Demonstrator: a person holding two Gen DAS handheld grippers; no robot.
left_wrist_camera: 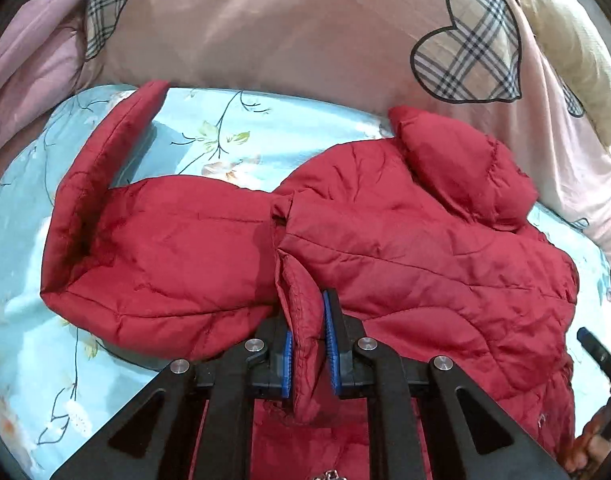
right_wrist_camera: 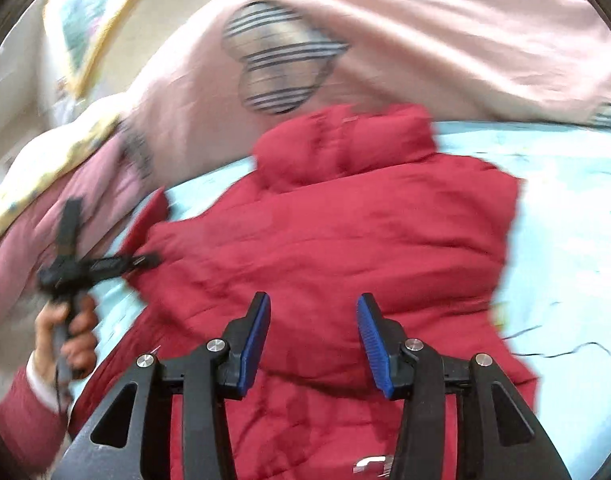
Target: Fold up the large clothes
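Red padded jacket (left_wrist_camera: 405, 248) lies spread on the bed's blue floral sheet (left_wrist_camera: 21, 216), collar toward the pink heart-print quilt (left_wrist_camera: 289, 28), one sleeve (left_wrist_camera: 105, 168) stretched out to the left in your left camera. Your left gripper (left_wrist_camera: 308, 344) has its jaws pinched on a fold of the jacket's edge, so that hand is nearer the cloth. Your right gripper (right_wrist_camera: 313, 344) hovers over the jacket's body with jaws partly apart and nothing between them. The fold likely runs across toward that free sleeve.
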